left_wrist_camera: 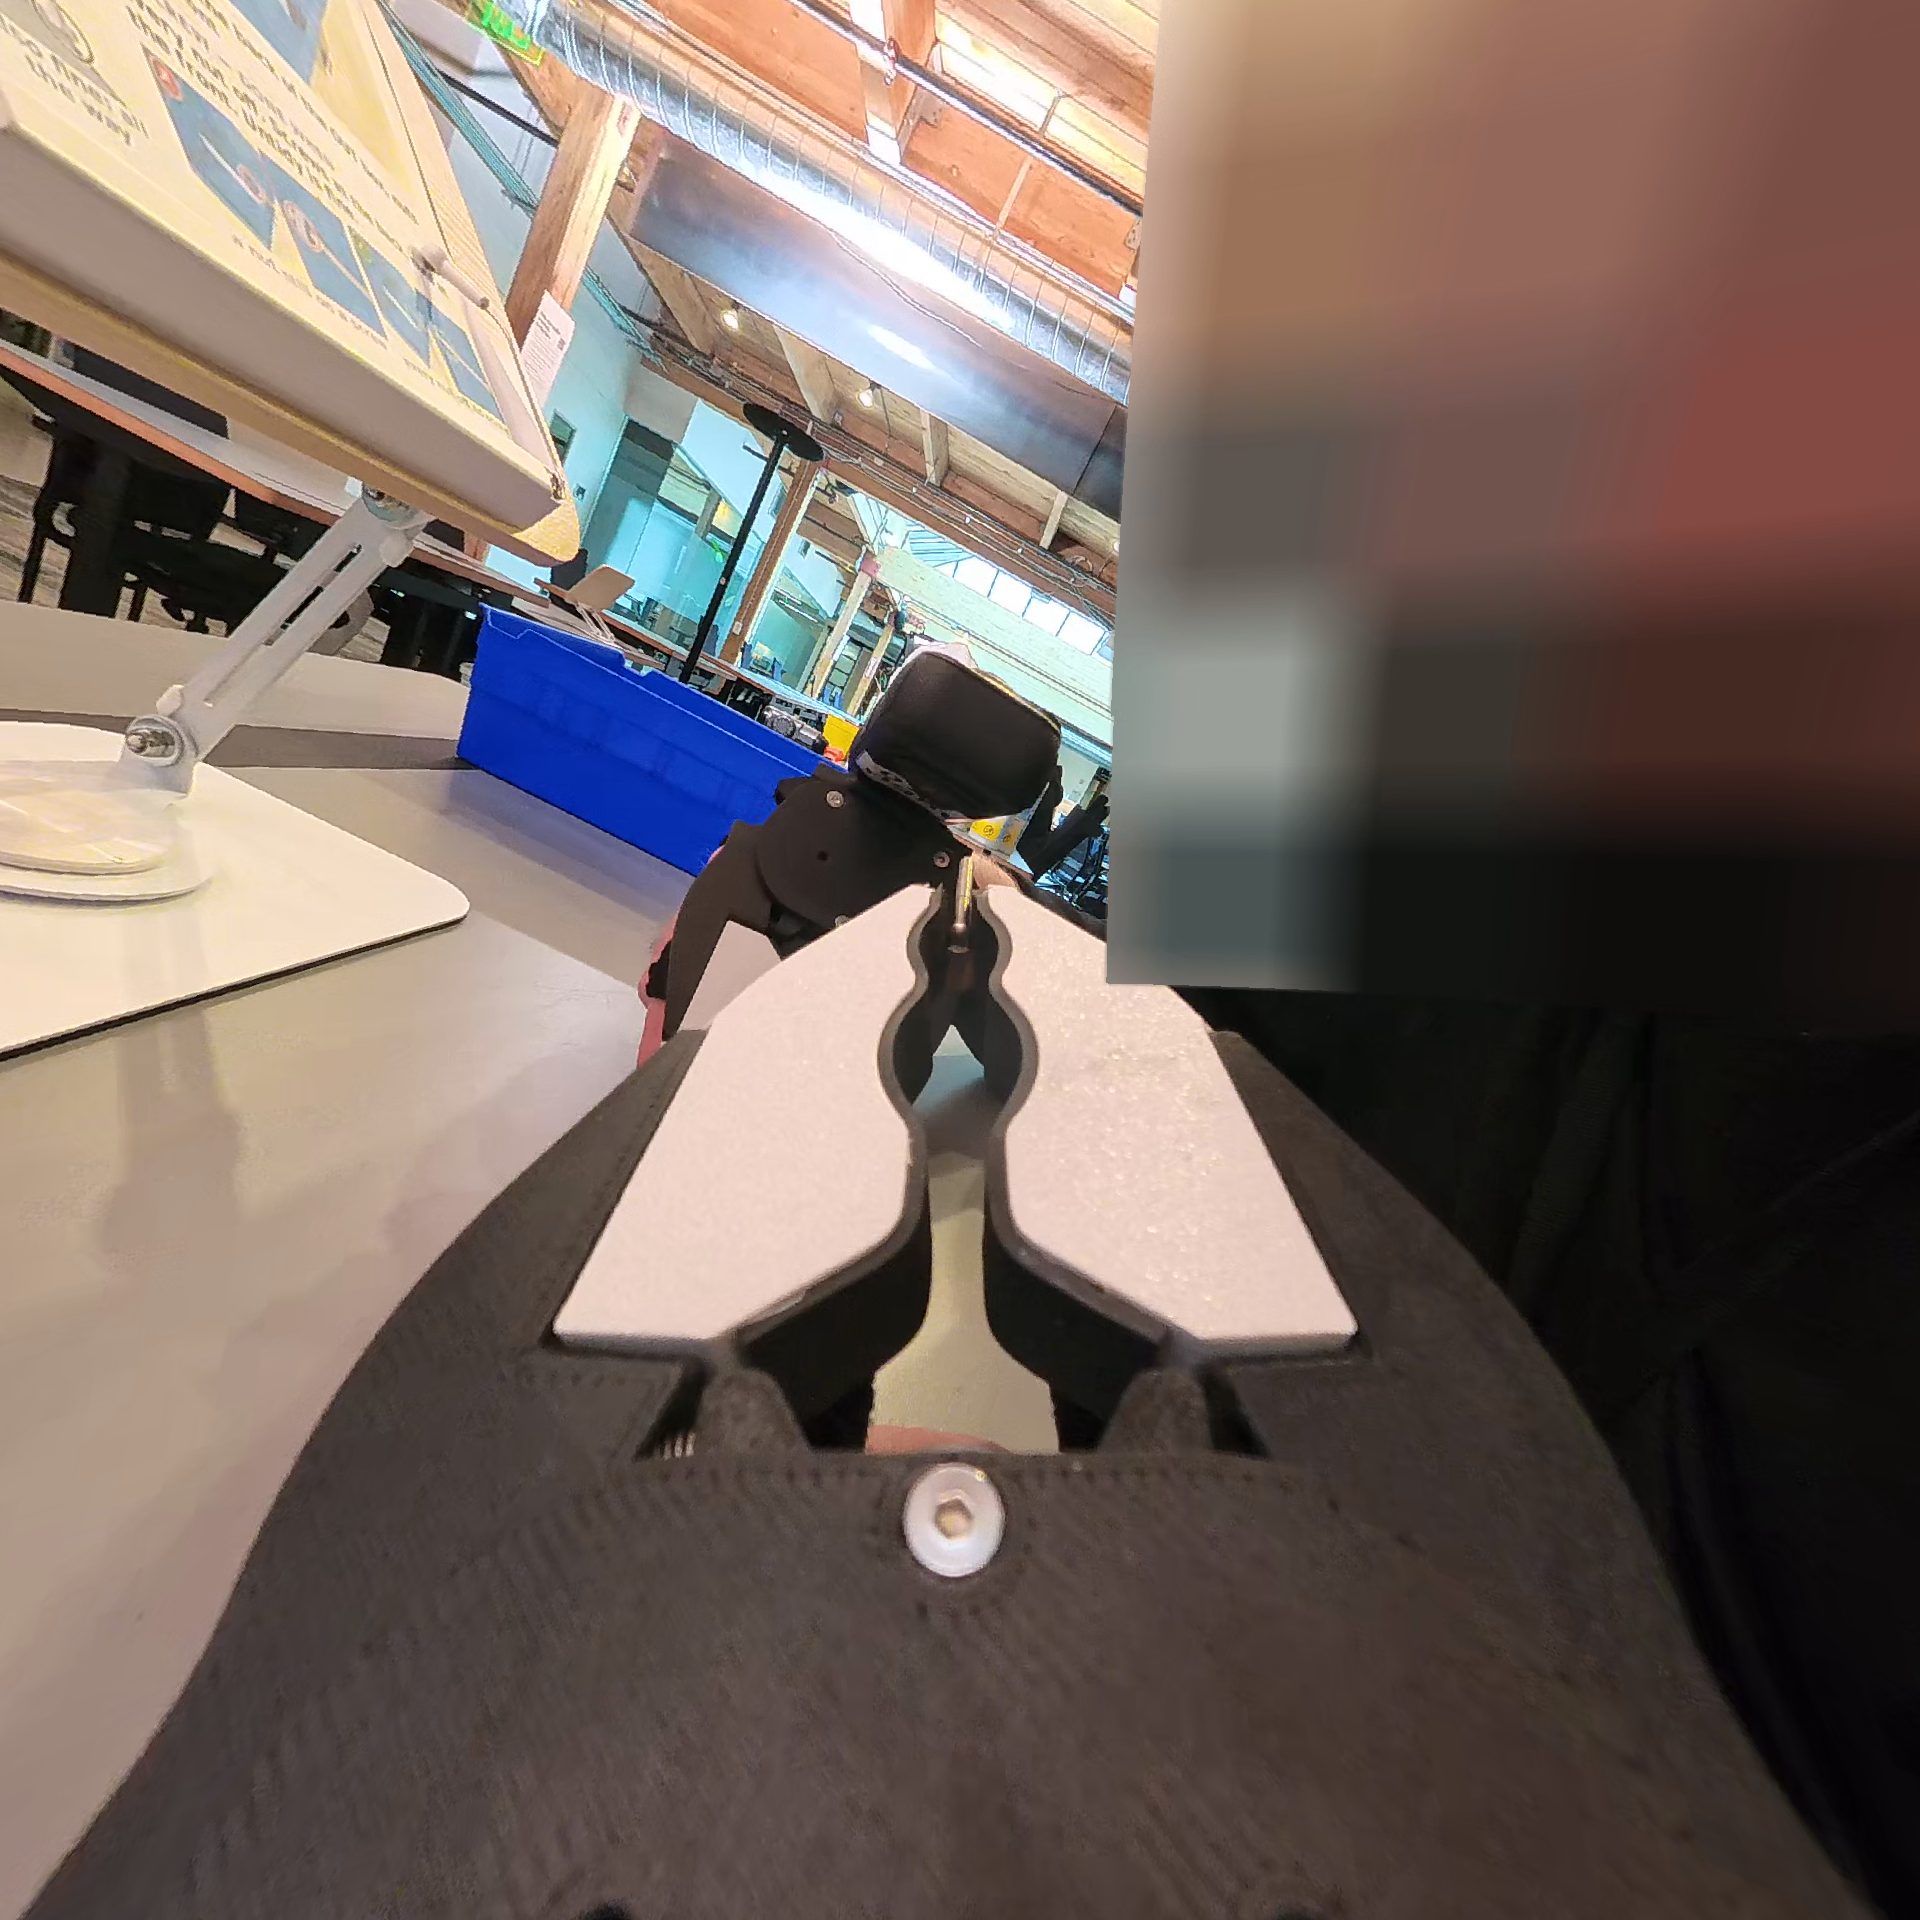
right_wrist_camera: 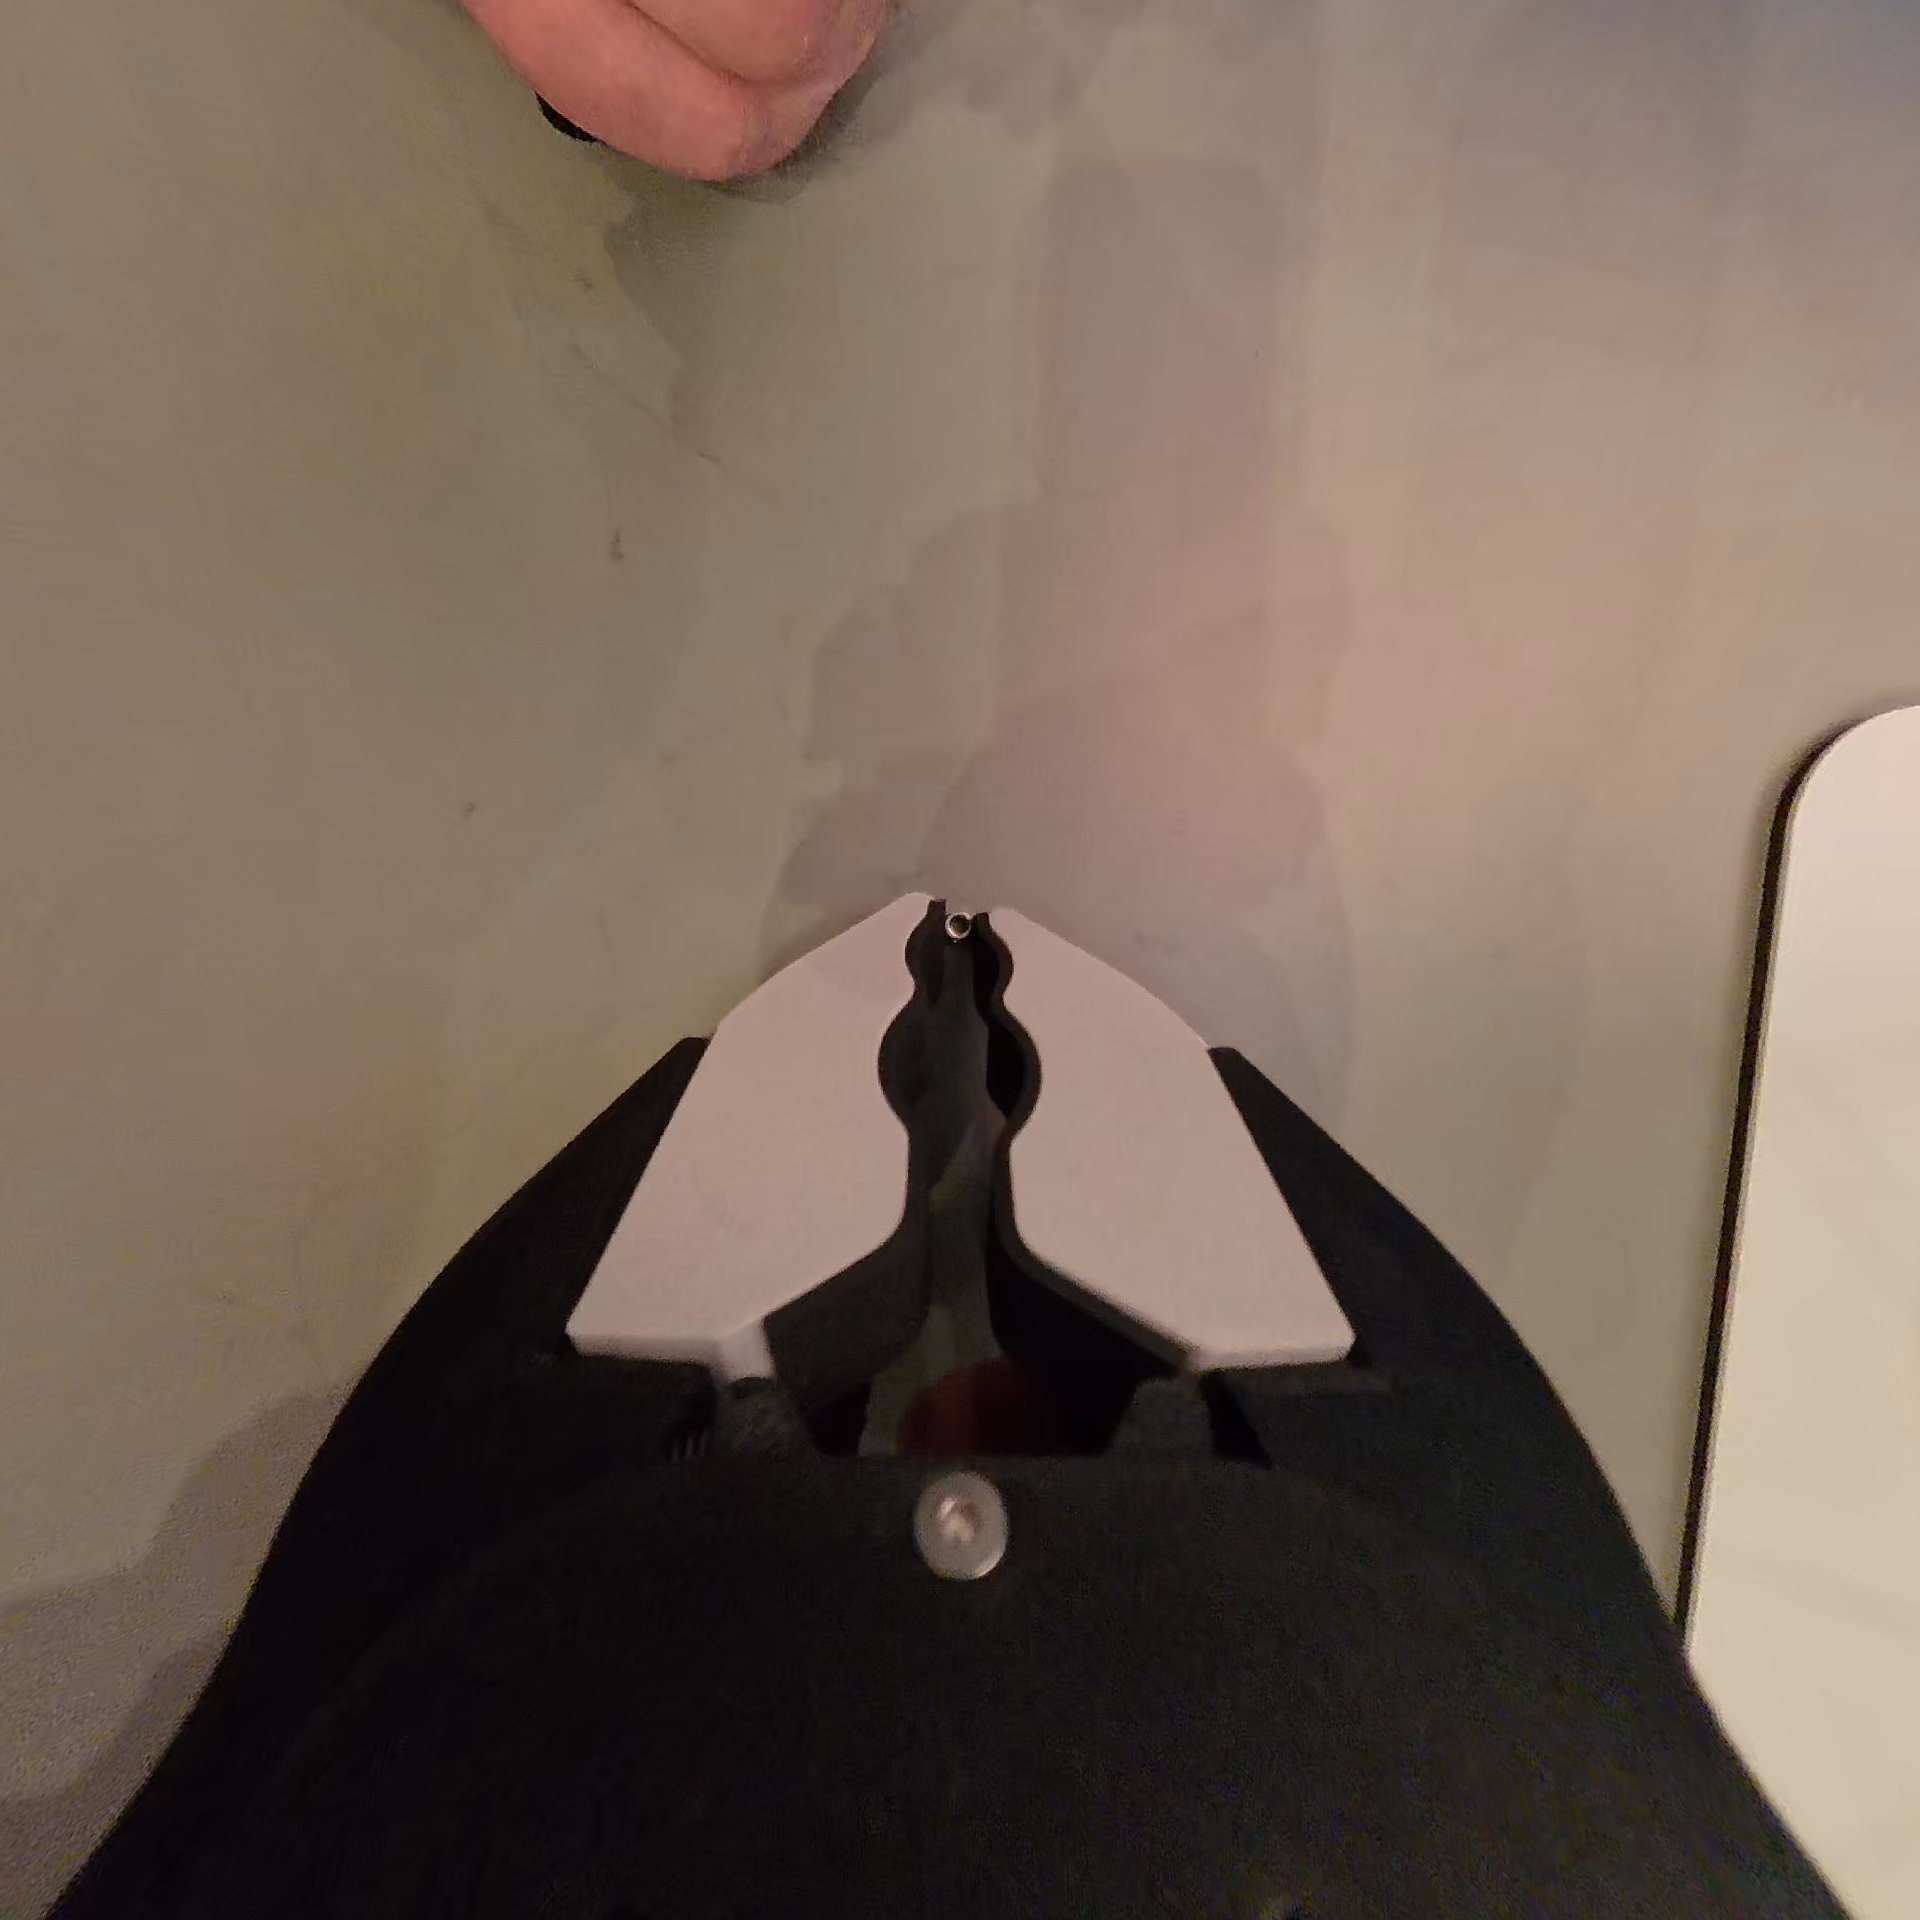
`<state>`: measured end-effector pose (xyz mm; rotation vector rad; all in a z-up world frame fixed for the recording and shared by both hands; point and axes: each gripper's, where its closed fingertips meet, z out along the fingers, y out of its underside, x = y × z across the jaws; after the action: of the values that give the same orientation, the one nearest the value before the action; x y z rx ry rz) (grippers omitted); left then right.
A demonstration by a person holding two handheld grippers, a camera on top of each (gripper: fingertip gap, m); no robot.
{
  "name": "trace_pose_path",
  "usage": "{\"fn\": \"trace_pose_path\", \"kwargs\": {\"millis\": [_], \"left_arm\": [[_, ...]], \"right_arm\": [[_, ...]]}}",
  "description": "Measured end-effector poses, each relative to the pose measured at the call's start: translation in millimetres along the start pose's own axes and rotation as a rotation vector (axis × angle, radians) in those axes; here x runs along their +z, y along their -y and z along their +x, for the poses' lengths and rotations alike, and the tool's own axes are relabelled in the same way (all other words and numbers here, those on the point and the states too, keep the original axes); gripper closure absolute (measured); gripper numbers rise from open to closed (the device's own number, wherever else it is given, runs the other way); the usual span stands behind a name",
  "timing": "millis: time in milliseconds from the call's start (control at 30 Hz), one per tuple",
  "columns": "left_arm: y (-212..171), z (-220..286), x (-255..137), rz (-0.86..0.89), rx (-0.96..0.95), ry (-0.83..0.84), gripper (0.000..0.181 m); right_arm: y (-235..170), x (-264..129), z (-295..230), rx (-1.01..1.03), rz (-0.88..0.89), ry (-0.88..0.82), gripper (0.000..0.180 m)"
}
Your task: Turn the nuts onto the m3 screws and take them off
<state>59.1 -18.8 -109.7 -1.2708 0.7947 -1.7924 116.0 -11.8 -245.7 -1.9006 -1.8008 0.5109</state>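
in the left wrist view, the left gripper point(left_wrist_camera: 961, 920) with its white-faced, black-edged fingers is seen nearly closed, and a thin silver m3 screw point(left_wrist_camera: 962, 906) is pinched between the tips, its shank standing roughly upright out of them. just beyond the screw the black body of the right gripper point(left_wrist_camera: 873, 852) is seen meeting it from the far side, above the smooth grey table point(left_wrist_camera: 312, 1195); whether a nut sits on the shank cannot be told here. a blue plastic bin point(left_wrist_camera: 603, 727) lies behind the screw, and a white tilted stand with a printed sheet point(left_wrist_camera: 260, 343) to the left of it. in the right wrist view, the right gripper's fingers point(right_wrist_camera: 810, 1091) are likewise drawn almost together, and a tiny silver ring-shaped nut point(right_wrist_camera: 957, 924) is held at the very tips, seen end-on, over the grey table; a hand point(right_wrist_camera: 686, 73) is seen far above the nut at the frame's top, and a white rounded board point(right_wrist_camera: 1849, 1195) to its right. the threading step is judged to be in hand, though on or off cannot be told. careful coaxial alignment and a gentle twist about the screw would be called for next.
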Motion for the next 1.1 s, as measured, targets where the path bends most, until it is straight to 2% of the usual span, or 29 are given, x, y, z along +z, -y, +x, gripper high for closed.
{"fn": "trace_pose_path", "kwargs": {"millis": [567,1100], "left_arm": [[1,-1,-1,0.001,-0.001,0.006,0.177],[0,1,2,0.035,-0.067,-0.029,0.177]], "right_arm": [[5,-2,-1,-0.007,0.090,-0.029,0.175],[57,-52,-4,-0.116,0.354,-0.135,0.175]]}}
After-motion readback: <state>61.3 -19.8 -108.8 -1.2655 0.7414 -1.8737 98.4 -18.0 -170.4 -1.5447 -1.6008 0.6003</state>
